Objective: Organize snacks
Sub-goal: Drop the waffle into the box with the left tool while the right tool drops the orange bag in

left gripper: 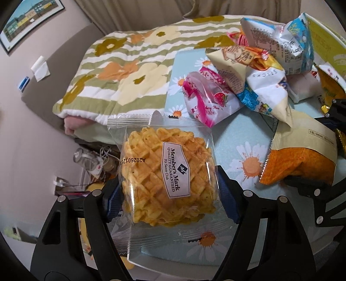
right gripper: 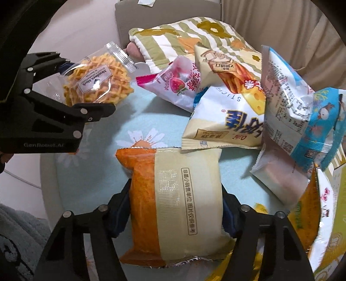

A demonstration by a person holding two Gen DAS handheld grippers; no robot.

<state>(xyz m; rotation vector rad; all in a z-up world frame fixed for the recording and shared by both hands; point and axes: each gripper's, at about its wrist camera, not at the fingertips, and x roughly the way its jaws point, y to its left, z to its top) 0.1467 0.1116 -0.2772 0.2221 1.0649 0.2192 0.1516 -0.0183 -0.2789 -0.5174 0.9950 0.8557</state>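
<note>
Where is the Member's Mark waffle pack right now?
The waffle pack is clamped in the left claw, low and central in the left wrist view, held above the daisy tablecloth left of the snack pile.

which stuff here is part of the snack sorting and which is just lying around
Job:
waffle pack, in left tool
orange-and-cream pack, in right tool
strawberry pack
cheese sticks bag

Lying about:
flowered quilt
framed picture
</note>
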